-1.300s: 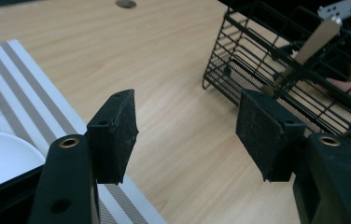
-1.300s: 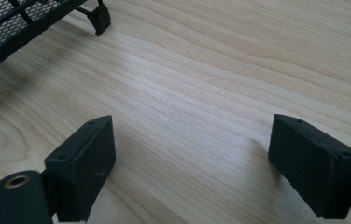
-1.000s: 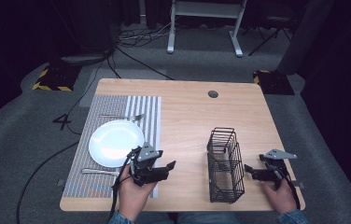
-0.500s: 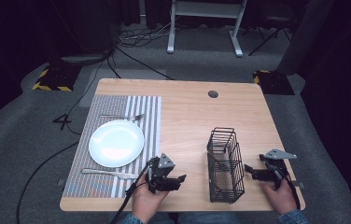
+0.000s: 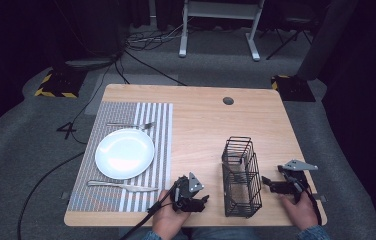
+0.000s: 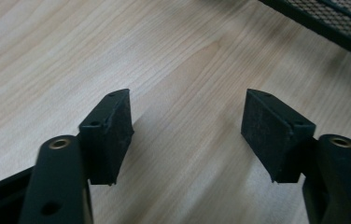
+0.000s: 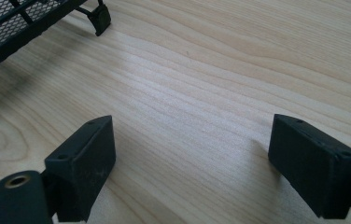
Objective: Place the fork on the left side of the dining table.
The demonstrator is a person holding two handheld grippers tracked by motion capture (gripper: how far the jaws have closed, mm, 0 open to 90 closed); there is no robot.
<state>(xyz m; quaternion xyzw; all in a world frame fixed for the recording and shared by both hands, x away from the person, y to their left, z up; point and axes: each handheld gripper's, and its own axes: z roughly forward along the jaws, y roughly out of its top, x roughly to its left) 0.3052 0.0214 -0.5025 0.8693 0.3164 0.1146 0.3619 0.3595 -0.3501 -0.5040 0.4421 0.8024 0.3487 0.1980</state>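
Observation:
My left gripper (image 5: 201, 201) rests low on the wooden table (image 5: 201, 115) near the front edge, just left of a black wire basket (image 5: 241, 175). Its jaws stand open over bare wood (image 6: 187, 121), and a corner of the basket (image 6: 332, 23) shows at the upper right. My right gripper (image 5: 268, 184) sits at the basket's right side, also open, with nothing between its jaws (image 7: 192, 154). A foot of the basket (image 7: 100, 18) shows at the upper left of the right gripper view.
A striped placemat (image 5: 156, 145) on the left holds a white plate (image 5: 124, 153), a fork (image 5: 128, 124) behind it and a knife (image 5: 121, 186) in front. A round cable hole (image 5: 228, 100) lies at the back. Cables and a desk frame lie on the floor beyond.
My left gripper has moved right along the front edge, from beside the plate to just left of the basket. The right gripper has stayed put.

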